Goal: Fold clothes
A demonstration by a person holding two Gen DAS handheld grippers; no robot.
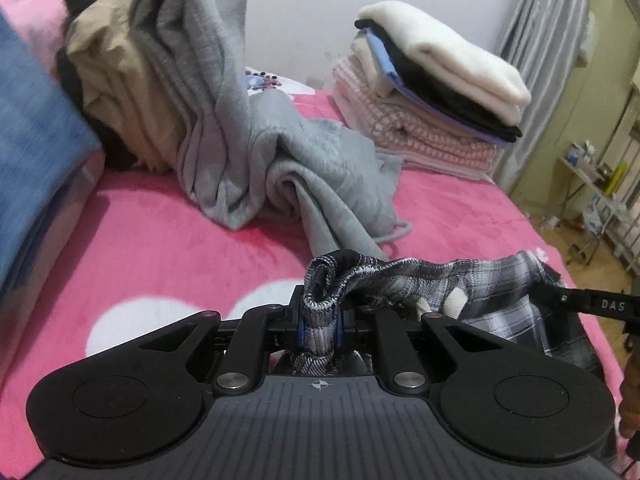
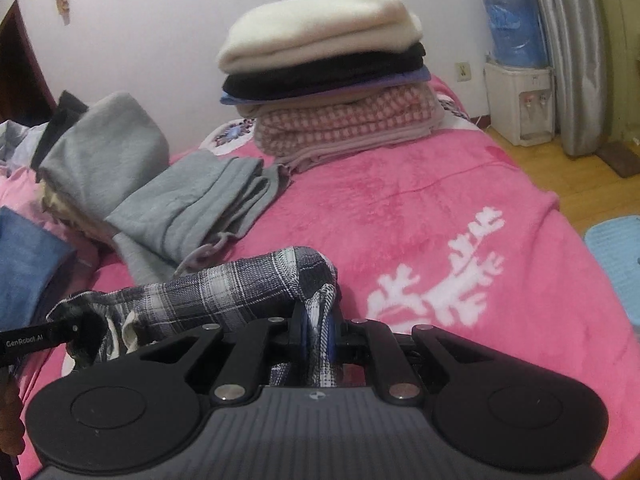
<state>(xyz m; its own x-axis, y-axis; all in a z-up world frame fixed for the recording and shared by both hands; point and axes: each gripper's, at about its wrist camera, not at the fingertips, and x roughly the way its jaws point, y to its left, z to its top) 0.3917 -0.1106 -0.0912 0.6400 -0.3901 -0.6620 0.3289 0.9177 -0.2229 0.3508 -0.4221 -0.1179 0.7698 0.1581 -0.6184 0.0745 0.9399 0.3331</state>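
your left gripper (image 1: 319, 320) is clamped on a bunched edge of the plaid garment (image 1: 492, 292), and your right gripper (image 2: 319, 326) is pinched on its other edge, so the cloth (image 2: 224, 288) spans between the two above the pink blanket (image 1: 160, 248). most of the garment is hidden below both gripper bodies, so you cannot tell what kind of piece it is or how far it hangs. in the left view the right gripper's arm cuts in at 3 o'clock with the letters "das" (image 1: 613, 305) readable; in the right view the left one enters at 9 o'clock, marked "genrobot.ai" (image 2: 26, 341). a grey sweatshirt (image 1: 256, 152) lies crumpled at 12 o'clock over a heap of tan and dark clothes, its far part hidden. a blue denim piece (image 1: 36, 152) is blurred and cut off at 9 o'clock. at 1 o'clock a folded stack (image 1: 432, 92) sits on the blanket: cream on top, then black, blue, and pink check below. shelves at 3 o'clock in the left view are too small to make out.
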